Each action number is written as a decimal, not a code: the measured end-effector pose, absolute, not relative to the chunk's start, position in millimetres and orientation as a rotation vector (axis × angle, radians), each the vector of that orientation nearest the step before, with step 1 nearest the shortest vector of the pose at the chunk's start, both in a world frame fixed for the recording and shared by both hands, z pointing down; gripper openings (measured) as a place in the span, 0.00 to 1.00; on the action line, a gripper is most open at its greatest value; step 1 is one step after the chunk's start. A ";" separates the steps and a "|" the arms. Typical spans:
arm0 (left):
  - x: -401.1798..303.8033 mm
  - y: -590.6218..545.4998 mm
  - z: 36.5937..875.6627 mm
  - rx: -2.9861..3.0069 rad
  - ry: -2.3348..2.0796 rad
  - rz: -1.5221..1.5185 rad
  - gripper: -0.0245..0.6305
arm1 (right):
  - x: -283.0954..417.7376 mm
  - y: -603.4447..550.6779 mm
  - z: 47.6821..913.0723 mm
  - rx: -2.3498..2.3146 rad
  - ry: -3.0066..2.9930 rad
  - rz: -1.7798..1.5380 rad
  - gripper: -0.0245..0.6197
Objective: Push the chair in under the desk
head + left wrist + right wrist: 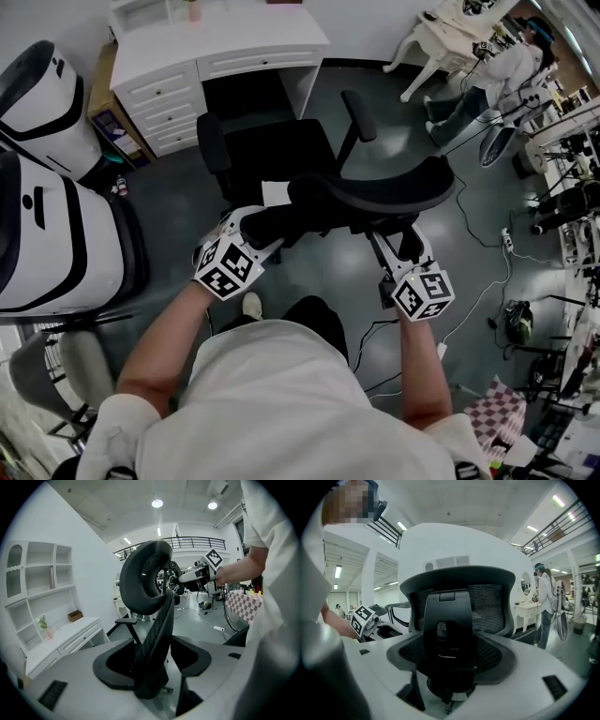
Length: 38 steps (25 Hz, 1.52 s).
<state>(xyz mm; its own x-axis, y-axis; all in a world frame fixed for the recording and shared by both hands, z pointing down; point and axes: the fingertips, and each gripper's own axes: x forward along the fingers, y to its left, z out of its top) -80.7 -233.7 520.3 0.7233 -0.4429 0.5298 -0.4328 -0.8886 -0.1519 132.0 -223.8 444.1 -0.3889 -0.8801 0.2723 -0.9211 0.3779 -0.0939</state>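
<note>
A black mesh office chair (281,150) stands in front of the white desk (225,42), its seat pointing at the kneehole and its backrest (394,187) toward me. My left gripper (258,225) is shut on the left edge of the backrest (154,620), which fills the gap between its pads (117,667). My right gripper (398,253) is shut on the black centre spine (450,634) at the rear of the backrest. In the left gripper view the right gripper (187,577) shows beyond the headrest (140,573). The right gripper view shows the left gripper (370,623) at the left.
Two large white-and-black machines (47,234) stand close on the left. A grey chair (56,375) is at lower left. Cables (469,309) trail over the floor on the right. A person (497,80) stands by a white table (450,37) at the back right.
</note>
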 end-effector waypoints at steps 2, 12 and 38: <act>-81.5 -237.2 520.1 -2.904 0.727 -0.897 0.40 | 130.8 -226.7 444.0 1.623 -2.455 0.347 0.54; -84.4 -247.6 522.6 -2.927 0.707 -0.898 0.40 | 126.0 -239.9 444.2 1.615 -2.457 0.356 0.54; -84.8 -319.7 526.1 -2.916 0.784 -0.947 0.40 | 124.8 -315.3 447.7 1.550 -2.472 0.358 0.54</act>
<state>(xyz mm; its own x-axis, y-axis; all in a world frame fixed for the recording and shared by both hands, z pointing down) -84.8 -319.7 526.1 0.6982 -0.4495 0.5572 -0.4633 -0.8771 -0.1270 124.8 -315.3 447.7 -0.4289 -0.8535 0.2959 -0.9024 0.4200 -0.0967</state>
